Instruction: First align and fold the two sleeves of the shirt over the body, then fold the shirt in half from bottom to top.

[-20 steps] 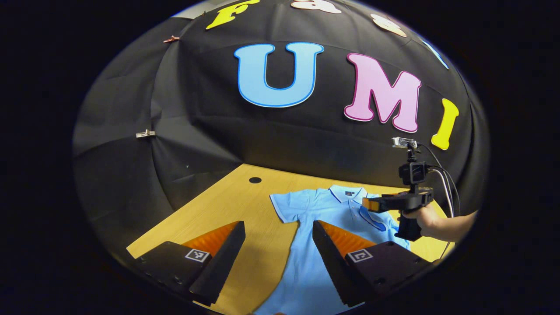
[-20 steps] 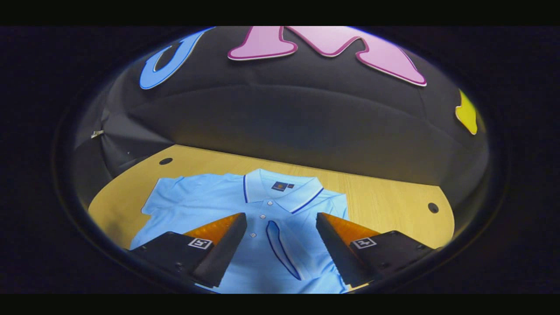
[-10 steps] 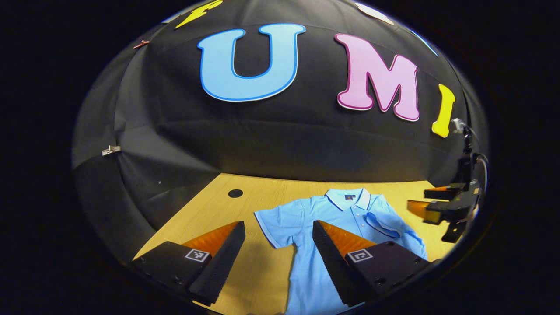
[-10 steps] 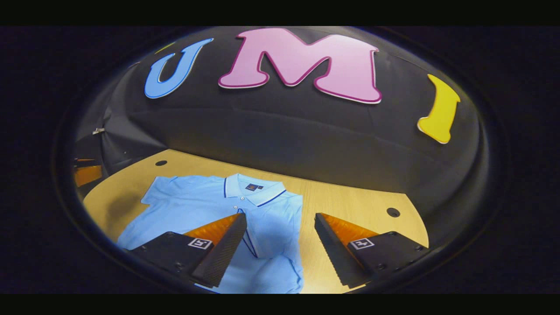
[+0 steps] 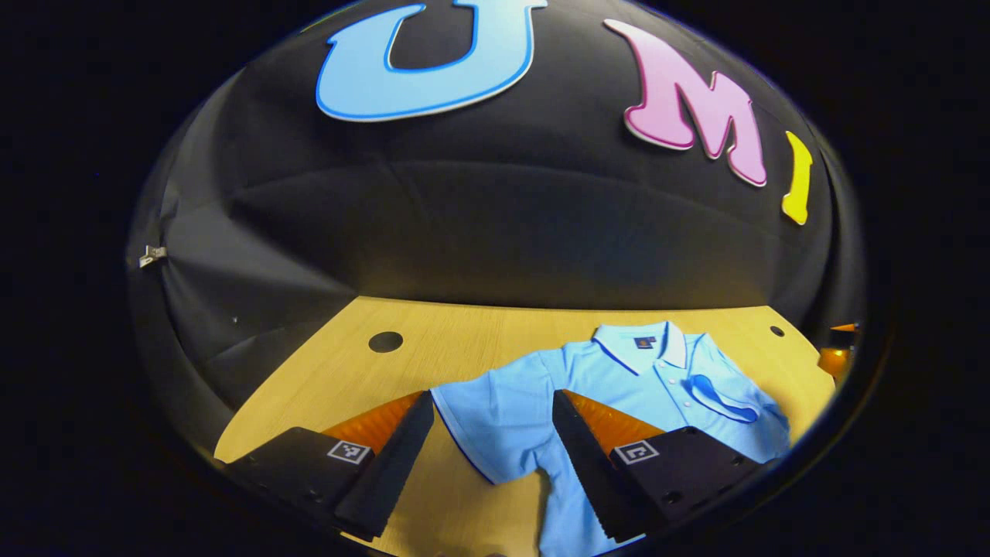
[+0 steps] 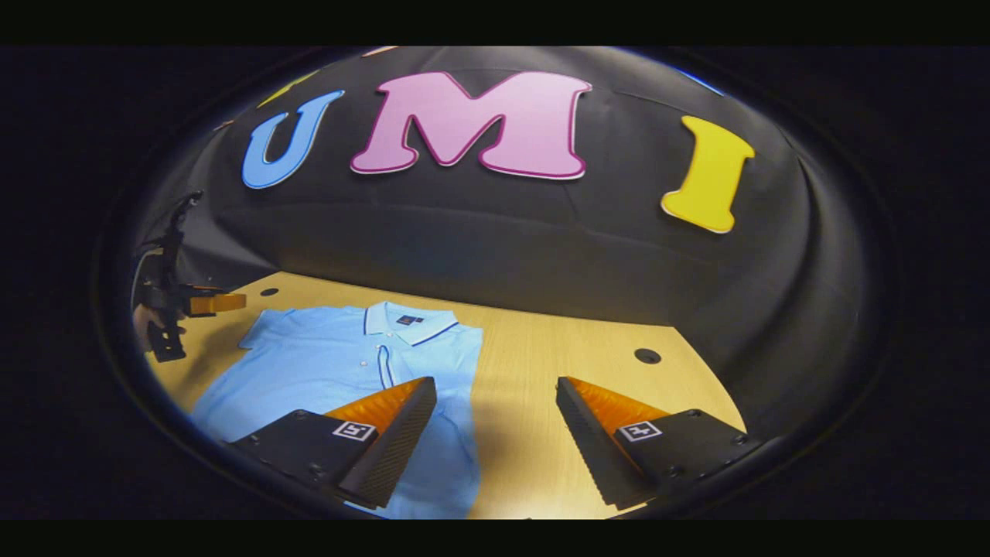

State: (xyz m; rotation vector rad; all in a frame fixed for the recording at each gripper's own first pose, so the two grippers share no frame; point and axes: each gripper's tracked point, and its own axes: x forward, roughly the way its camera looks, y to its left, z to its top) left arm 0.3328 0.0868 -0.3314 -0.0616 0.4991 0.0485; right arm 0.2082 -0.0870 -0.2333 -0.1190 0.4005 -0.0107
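The table [image 5: 433, 340] is a pale wood top carrying a light blue polo shirt [image 5: 619, 387] laid flat, front up, collar [image 5: 642, 344] toward the booth wall and hem toward the person. In the right gripper view the shirt [image 6: 325, 363] shows a straight edge on its right side, with the right sleeve [image 5: 723, 391] already lying folded over the chest. The left sleeve [image 5: 495, 418] spreads flat outward on the wood, its cuff edge pointing out to the side of the body.

That sleeve lies directly ahead of the left hand-held gripper [image 5: 491, 456], between its two spread fingers, and nothing is pinched. The sleeve's long axis runs outward from the shoulder, roughly across the gripper's line of sight. The left hand-held gripper [image 6: 197, 303] is clearly the nearer one, hovering just beside that shoulder. The right hand-held gripper [image 6: 495, 441] is also spread and empty, over bare wood beside the folded edge. The next move likely calls for lowering onto the cuff.
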